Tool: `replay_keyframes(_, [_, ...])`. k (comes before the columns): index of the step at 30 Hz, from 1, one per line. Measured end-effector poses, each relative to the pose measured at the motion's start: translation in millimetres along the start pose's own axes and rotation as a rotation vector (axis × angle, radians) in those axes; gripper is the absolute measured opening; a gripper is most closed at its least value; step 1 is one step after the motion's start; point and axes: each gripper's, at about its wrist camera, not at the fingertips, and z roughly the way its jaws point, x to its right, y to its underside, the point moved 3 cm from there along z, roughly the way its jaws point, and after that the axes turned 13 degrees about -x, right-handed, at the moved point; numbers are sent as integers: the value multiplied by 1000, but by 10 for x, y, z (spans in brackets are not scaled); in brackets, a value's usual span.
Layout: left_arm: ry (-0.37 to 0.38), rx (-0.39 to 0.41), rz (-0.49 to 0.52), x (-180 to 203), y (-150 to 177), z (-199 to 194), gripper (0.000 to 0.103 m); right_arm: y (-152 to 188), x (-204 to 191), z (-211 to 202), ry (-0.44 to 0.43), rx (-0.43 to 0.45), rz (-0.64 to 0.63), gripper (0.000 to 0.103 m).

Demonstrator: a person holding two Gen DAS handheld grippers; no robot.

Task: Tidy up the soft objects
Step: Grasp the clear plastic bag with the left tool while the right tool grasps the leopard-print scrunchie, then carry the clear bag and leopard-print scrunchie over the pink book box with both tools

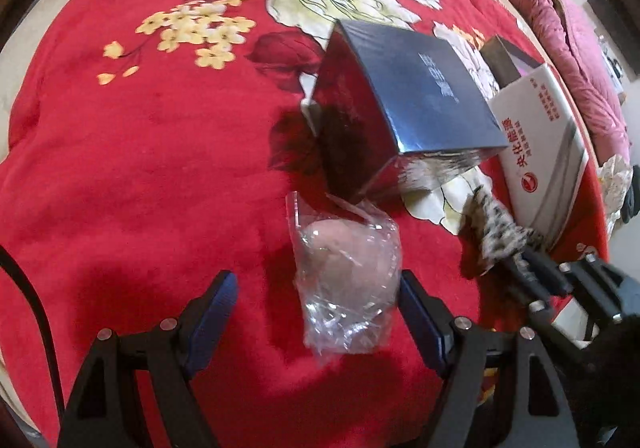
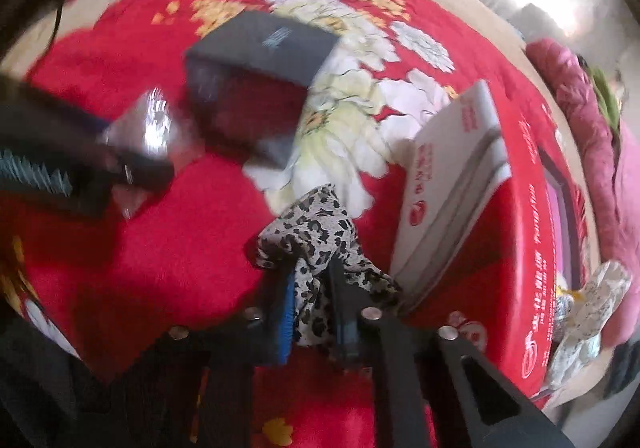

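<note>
A clear plastic bag with a pale pink soft thing inside lies on the red flowered blanket. My left gripper stands open around the bag, which sits close to the right finger; the left finger is well clear of it. In the right wrist view my right gripper is shut on a leopard-print cloth, pinched between its blue pads. From the left wrist view, that cloth and the right gripper appear to the right. The bag is blurred in the right wrist view.
A shiny dark blue box stands tilted just beyond the bag. A white and red carton lies open at the right, beside the cloth. A pink quilt is heaped along the bed's far right edge. A black cable runs down the left.
</note>
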Motion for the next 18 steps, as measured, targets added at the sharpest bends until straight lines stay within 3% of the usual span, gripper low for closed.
replay_keyframes(2, [7,5,6,36,-20,25,75,-5,108,-148,-61,56,46,11])
replay_keyframes(4, [49,-2,6,66,-39,39,49,-7,208,-276,-143,94,97,11])
replay_keyframes(6, [73,-22,12,96,-51,45,39,-9,299,-391,-198,124,135,11])
replay_keyframes(10, [78,3,40,186,-27,-72,38,36,509,-671,-282,195,216,11])
replay_keyframes(18, [103,170,53,441,261,-823,38,220,942,-1316,-305,350,338,11])
